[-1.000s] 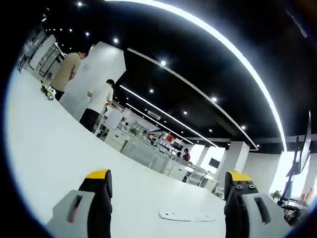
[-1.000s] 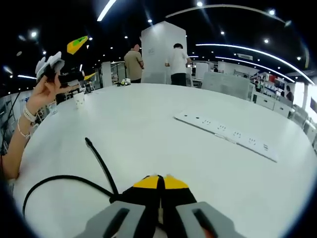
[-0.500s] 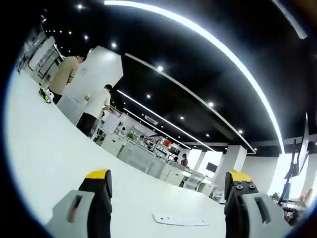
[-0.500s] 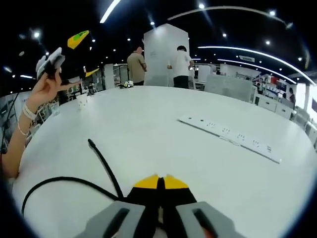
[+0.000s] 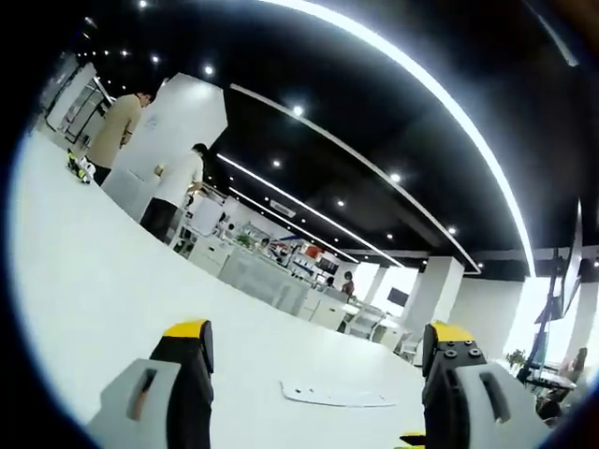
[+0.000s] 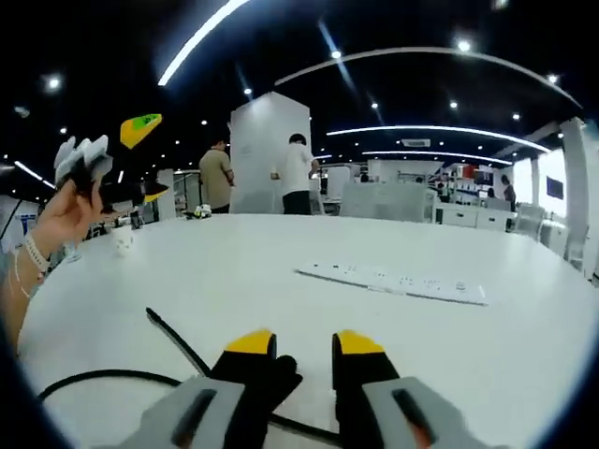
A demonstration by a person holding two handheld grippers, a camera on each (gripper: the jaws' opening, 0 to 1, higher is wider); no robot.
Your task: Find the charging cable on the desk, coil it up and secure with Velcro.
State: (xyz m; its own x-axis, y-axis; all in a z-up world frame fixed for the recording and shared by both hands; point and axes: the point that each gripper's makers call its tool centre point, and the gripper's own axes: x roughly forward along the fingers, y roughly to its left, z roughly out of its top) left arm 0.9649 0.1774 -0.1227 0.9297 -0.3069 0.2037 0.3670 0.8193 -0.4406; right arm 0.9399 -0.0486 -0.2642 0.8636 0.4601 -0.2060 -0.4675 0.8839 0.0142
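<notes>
White tabletop (image 6: 309, 309) carries the black charging cable (image 6: 112, 378) just beside the parted, empty right hand-held gripper (image 6: 304, 344), left hand-held gripper (image 5: 314, 329) also spread and empty, held up; coiling barely begun, next needs regrasping the cable.

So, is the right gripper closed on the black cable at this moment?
No, the right gripper has its jaws apart, and the black cable lies on the white table.

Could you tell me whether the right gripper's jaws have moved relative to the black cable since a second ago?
Yes. The right gripper was shut over the black cable on the white desk earlier; now its jaws stand apart, with the cable passing beside the left jaw.
</notes>
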